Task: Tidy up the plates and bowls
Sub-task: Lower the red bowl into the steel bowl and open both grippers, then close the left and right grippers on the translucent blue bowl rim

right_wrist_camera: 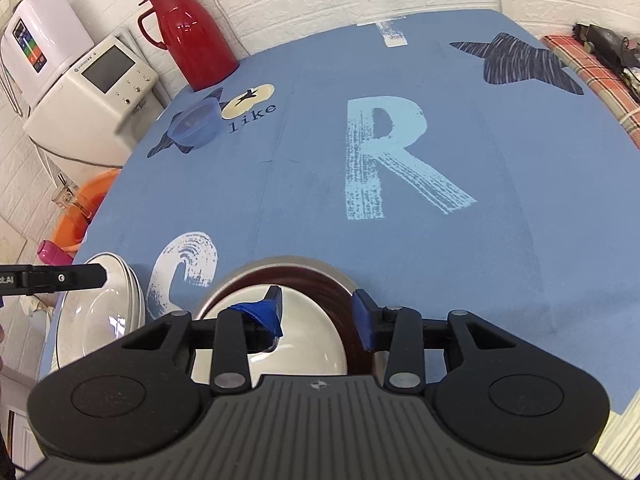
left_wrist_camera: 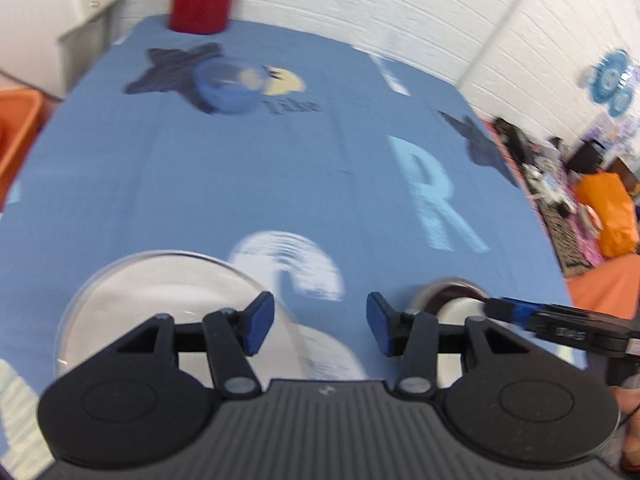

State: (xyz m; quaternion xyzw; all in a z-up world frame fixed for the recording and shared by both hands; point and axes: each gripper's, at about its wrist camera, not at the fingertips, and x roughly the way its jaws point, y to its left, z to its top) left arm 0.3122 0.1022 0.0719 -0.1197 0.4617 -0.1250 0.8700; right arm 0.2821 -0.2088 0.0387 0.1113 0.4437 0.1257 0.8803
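Observation:
A stack of white plates (left_wrist_camera: 160, 304) with a clear glass plate on top sits at the near left of the blue table (left_wrist_camera: 280, 168). My left gripper (left_wrist_camera: 320, 326) hovers open just right of the stack, holding nothing; one of its fingers (right_wrist_camera: 80, 278) shows over the plates (right_wrist_camera: 96, 312). Nested bowls stand at the near middle: a white bowl (right_wrist_camera: 304, 344) inside a dark red bowl (right_wrist_camera: 340, 292) inside a metal bowl (right_wrist_camera: 288, 262). My right gripper (right_wrist_camera: 318, 314) is open, its jaws straddling the white and red bowls' right rims. A translucent blue bowl (right_wrist_camera: 196, 124) stands far left.
A red thermos jug (right_wrist_camera: 192, 36) stands at the table's far left corner. Off the left edge are a white appliance (right_wrist_camera: 92, 92) and an orange basin (right_wrist_camera: 84, 204). A checked cloth with clutter (right_wrist_camera: 592, 60) lies past the right edge. White brick wall behind.

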